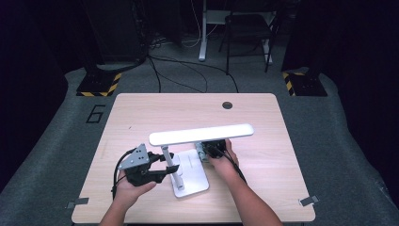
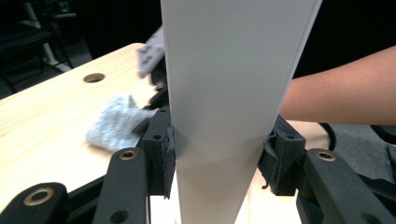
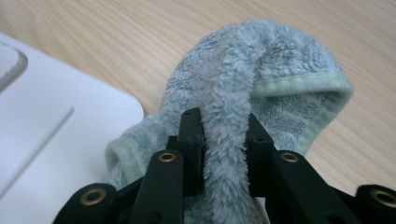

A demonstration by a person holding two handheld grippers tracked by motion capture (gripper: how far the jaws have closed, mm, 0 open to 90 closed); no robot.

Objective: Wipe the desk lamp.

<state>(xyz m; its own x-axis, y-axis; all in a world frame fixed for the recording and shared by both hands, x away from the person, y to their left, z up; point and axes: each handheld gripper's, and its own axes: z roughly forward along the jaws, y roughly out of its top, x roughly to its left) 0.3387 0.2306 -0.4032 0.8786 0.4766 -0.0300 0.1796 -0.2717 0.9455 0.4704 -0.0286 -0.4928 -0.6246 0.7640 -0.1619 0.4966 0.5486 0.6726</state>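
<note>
Pale wood covers the bench (image 1: 263, 155), which carries a white desk lamp (image 1: 188, 160) at the lower middle of the high view, its flat base (image 1: 193, 176) near the front edge and its long light bar (image 1: 201, 134) stretched level across the centre. The left tongs (image 2: 217, 154) clamp the lamp's flat white post (image 2: 229, 93) between both pads, low in the left gripper view. The right tongs (image 3: 224, 154) pinch a fold of a grey-green fluffy cloth (image 3: 261, 84), which lies on the bench just beside the corner of the lamp base at the left of the right gripper view. In the high view the light bar hangs over the right hand (image 1: 225, 162) and hides part of its tongs. A round cable hole (image 1: 227, 105) sits at the bench's far edge, well apart from the lamp. Beyond the bench, on the dark floor, stand a chair (image 1: 247, 33) and trailing cables (image 1: 188, 70).
</note>
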